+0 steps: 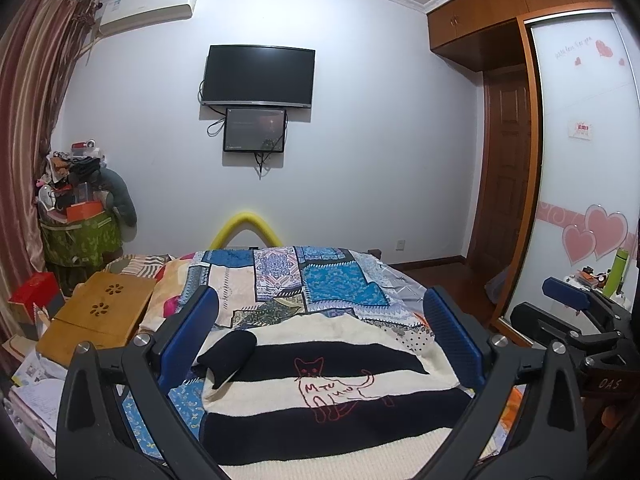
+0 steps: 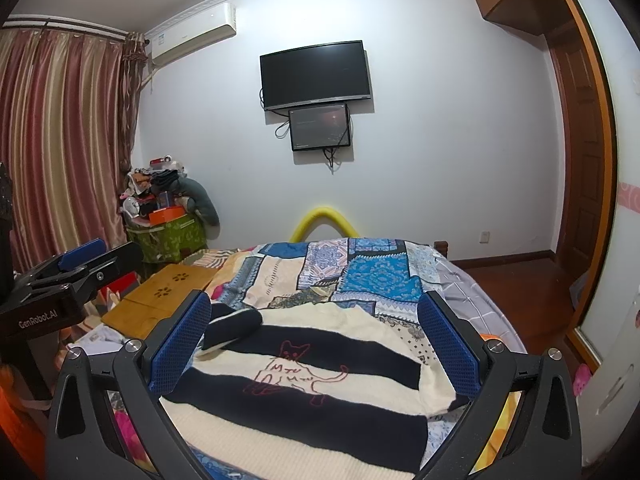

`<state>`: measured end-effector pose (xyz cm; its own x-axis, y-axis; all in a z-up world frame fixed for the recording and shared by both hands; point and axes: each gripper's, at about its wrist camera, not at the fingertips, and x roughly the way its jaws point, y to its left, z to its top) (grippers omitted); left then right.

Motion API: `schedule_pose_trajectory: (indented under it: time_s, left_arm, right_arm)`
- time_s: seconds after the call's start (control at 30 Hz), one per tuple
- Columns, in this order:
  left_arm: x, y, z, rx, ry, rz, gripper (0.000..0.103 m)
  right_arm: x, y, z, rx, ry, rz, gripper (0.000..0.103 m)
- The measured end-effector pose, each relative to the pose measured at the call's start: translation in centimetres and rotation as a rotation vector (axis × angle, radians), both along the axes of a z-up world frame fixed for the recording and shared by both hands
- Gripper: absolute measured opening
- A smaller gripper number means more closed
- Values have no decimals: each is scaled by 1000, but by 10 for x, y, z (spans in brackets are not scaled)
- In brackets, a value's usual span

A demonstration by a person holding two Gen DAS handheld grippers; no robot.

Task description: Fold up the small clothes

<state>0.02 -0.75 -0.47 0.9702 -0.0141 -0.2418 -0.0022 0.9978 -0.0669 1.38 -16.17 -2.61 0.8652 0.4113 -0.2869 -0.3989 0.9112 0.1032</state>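
A small cream and black striped sweater (image 1: 320, 392) with a red cat outline lies flat on the bed; it also shows in the right wrist view (image 2: 304, 384). One black sleeve (image 1: 228, 354) is folded in at its upper left. My left gripper (image 1: 320, 316) is open and empty, held above the sweater with its blue pads on either side. My right gripper (image 2: 314, 316) is open and empty above the same sweater. The right gripper also shows at the right edge of the left wrist view (image 1: 572, 308). The left gripper shows at the left of the right wrist view (image 2: 80, 260).
The bed has a blue patchwork quilt (image 1: 320, 280). A wooden lap table (image 1: 100, 316) lies at its left beside papers and a red box (image 1: 34, 294). A cluttered green bin (image 1: 80, 236) stands in the corner. A wardrobe (image 1: 580, 160) and wooden floor are at the right.
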Motion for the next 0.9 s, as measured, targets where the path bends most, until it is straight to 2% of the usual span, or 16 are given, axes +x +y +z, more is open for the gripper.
schedule_pose_trajectory:
  time_s: [0.9]
  left_arm:
    - [-1, -5, 3, 22, -5, -1, 103]
  right_arm:
    - [3, -3, 5, 2, 3, 0, 103]
